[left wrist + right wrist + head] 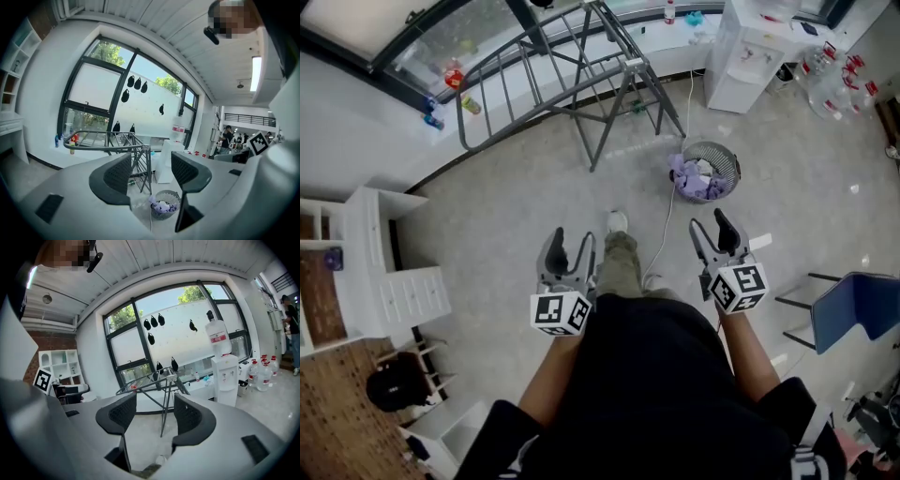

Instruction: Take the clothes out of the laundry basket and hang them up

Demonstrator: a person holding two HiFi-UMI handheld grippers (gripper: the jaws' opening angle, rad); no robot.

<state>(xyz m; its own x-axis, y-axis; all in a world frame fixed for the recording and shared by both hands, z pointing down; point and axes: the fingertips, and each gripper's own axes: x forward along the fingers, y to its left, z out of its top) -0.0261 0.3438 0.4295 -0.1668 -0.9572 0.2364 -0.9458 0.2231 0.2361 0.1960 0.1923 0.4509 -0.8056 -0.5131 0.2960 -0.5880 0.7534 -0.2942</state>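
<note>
Left gripper (572, 239) and right gripper (709, 225) spread wide, empty; I hold them out front, ready for clothes (692, 176) in laundry basket (733, 159) by rack (630, 66).

No legible text or labels

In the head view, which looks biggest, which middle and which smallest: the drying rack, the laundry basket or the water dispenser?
1. Drying rack, by far the largest.
2. Water dispenser.
3. Laundry basket, clearly the smallest.
</note>
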